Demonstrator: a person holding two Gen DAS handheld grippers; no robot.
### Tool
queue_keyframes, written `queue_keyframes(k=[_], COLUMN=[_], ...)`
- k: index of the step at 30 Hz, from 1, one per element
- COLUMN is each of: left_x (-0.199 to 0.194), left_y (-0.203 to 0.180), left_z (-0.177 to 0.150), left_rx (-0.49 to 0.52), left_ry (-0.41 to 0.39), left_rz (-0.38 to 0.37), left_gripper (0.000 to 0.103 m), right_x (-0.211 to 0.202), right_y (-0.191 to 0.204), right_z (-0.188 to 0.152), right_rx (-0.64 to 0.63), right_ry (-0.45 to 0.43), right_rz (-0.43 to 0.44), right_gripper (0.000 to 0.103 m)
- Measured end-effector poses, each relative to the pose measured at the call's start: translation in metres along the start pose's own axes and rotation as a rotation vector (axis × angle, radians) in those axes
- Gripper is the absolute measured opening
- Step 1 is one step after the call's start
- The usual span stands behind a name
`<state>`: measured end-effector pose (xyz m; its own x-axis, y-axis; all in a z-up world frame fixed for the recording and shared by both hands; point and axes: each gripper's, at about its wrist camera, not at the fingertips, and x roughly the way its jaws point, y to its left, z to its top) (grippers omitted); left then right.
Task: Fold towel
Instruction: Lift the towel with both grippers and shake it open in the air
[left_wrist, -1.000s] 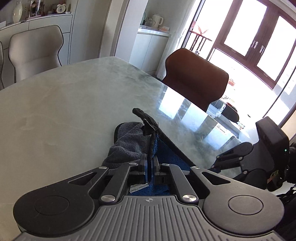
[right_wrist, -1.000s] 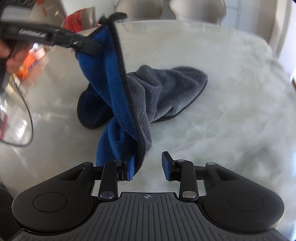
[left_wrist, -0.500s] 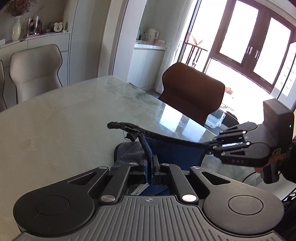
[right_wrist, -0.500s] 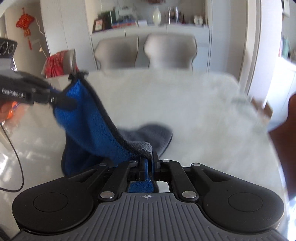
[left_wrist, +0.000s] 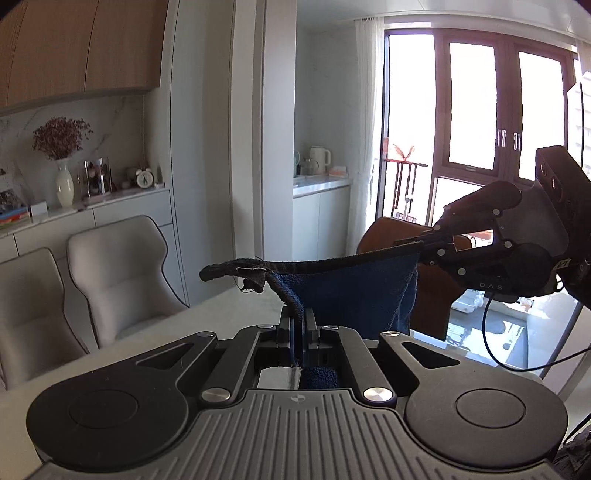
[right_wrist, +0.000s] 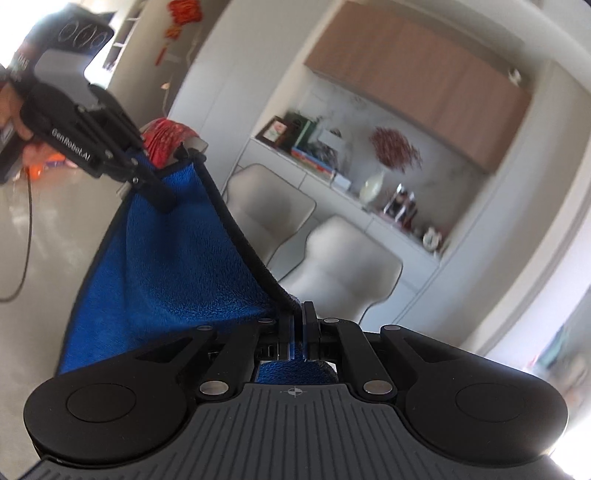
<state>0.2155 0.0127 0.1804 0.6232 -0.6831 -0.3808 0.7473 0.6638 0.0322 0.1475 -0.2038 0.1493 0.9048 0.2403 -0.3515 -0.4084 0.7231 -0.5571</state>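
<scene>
1. Above the pale marble table (left_wrist: 229, 306), the blue microfibre towel with black piping (right_wrist: 177, 273) hangs in the air, its top edge pulled straight.
2. Left gripper (left_wrist: 299, 325) is clamped on one corner.
3. Right gripper (right_wrist: 297, 325) pinches the other, likely to spread it flat for folding.

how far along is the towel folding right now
Done: both corners are gripped, the left hand-held gripper and right hand-held gripper each shut on the towel. In hand: its black-trimmed top edge is stretched between them, cloth hanging below. Left: every fold; none shows yet.
</scene>
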Motion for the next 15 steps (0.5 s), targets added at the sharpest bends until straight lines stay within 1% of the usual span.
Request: queue_keyframes(k=[4, 11, 15], left_x=[-0.003, -0.012, -0.026], left_y=[0.008, 0.034, 0.040], left_z=[0.016, 0.055, 0.072], left_rx=[0.024, 0.072, 0.099], left_ry=[-0.018, -0.088, -0.136], left_rz=[0.036, 0.165, 0.203], left_gripper=[0.002, 0.002, 0.002], right_x=[0.015, 0.057, 0.067], right_y=[-0.011, -0.030, -0.036], right_z=[0.023, 0.058, 0.077], right_rx=[-0.131, -0.245, -0.326], right_ry=[-0.018, -0.032, -0.062], right_rz=[-0.021, -0.037, -0.047], right_gripper=[0.004, 0.004, 0.004])
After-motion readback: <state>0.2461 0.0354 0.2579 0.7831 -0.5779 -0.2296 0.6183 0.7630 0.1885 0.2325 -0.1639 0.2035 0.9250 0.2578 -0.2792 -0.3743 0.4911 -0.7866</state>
